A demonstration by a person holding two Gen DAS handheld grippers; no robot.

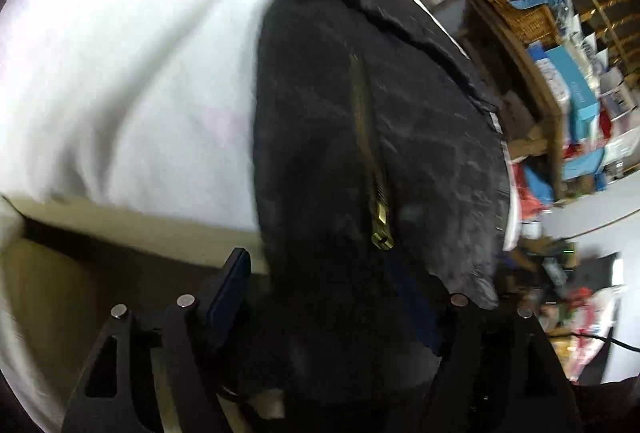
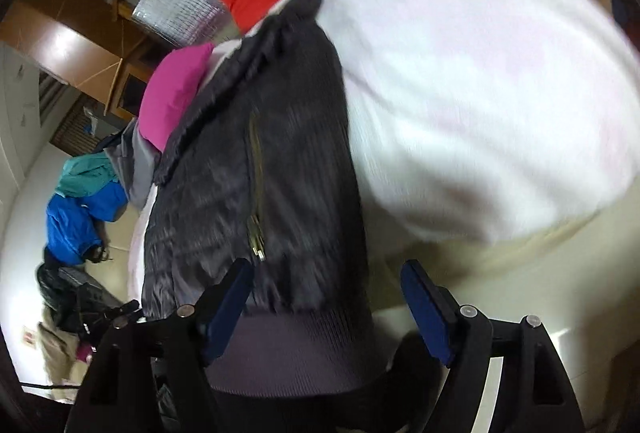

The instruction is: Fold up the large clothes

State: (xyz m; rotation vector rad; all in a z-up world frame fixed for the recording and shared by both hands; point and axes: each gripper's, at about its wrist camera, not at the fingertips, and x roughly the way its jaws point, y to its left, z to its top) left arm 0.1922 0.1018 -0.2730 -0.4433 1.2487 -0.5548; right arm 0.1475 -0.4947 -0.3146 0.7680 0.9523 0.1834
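Dark jacket (image 1: 360,121) between both grippers' parted jaws; ribbed hem (image 2: 296,349), blue clothes heap (image 2: 80,209) only in right view

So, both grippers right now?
Left gripper: open, black jacket between the fingers, not gripped.
Right gripper: open over the jacket's hem.

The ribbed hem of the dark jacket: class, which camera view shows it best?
The right wrist view: the ribbed hem of the dark jacket spreads across the frame's bottom, knit lines visible. The left wrist view shows the jacket's zipper, but its lower edge is lost in shadow.
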